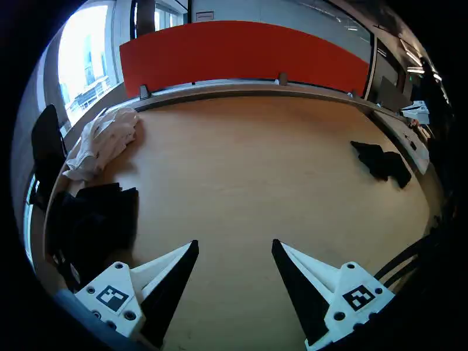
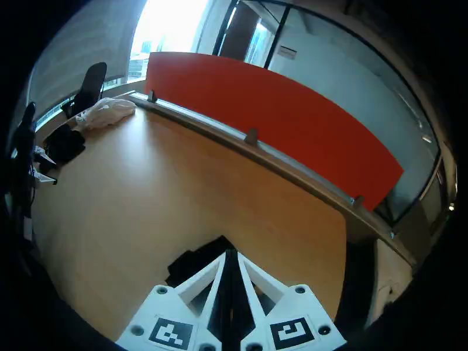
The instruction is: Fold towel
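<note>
Wooden worktop point(image 1: 251, 175) takes up most of both views, with a red divider panel point(image 1: 245, 55) along its far edge. Far left corner holds a crumpled cream cloth point(image 1: 102, 143). Nearer on the left is a dark stack point(image 1: 93, 222), looks like folded items, can't confirm. The task's thing, a small black towel point(image 1: 381, 161), lies bunched on the right side of the worktop, well apart from both piles. Left gripper point(image 1: 234, 242) is spread wide with nothing between its fingers, over bare wood and well apart from the towel. Right gripper point(image 2: 231, 253) has its fingers drawn together, tips right over the towel in the right gripper view. Can't tell if any fabric is pinched or if it's just hovering above. Read: fold not started, towel needs spreading flat first. Risks: black cloth, so edges and corners are hard to pick out, and grabbing mid-bunch gives a lopsided lift. If the right gripper has no real bite, the cloth slips on the pull. One-sided drag slides the whole wad across smooth wood rather than opening it. Left gripper has a long traverse before it can help.
</note>
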`<state>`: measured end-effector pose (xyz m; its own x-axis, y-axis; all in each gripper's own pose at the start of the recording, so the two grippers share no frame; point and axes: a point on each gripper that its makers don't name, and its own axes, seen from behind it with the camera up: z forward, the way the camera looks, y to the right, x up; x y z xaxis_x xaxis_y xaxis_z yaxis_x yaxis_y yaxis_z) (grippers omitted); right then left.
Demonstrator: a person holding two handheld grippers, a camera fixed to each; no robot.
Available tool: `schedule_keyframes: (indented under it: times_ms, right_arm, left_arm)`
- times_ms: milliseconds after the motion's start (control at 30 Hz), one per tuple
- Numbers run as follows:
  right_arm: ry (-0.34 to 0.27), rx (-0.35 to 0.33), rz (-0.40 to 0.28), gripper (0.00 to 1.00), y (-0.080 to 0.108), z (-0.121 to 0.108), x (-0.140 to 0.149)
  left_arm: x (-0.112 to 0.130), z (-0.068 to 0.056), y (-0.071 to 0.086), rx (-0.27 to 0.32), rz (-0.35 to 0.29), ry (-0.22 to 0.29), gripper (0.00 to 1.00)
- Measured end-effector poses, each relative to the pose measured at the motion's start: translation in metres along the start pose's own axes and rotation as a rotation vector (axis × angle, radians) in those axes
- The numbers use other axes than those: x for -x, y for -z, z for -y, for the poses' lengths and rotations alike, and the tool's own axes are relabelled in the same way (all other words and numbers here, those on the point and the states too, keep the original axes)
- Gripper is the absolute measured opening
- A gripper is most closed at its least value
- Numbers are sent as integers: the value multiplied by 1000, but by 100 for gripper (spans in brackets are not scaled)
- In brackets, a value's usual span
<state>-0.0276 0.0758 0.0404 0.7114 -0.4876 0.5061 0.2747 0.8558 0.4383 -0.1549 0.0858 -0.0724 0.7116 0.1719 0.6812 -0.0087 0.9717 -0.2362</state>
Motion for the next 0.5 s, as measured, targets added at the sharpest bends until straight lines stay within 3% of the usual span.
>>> schedule_keyframes:
  times_ms: [500]
  right_arm:
    - [-9,0,6,6,-2,4,6]
  left_arm:
    - [5,-1,3,-3,8,0,93]
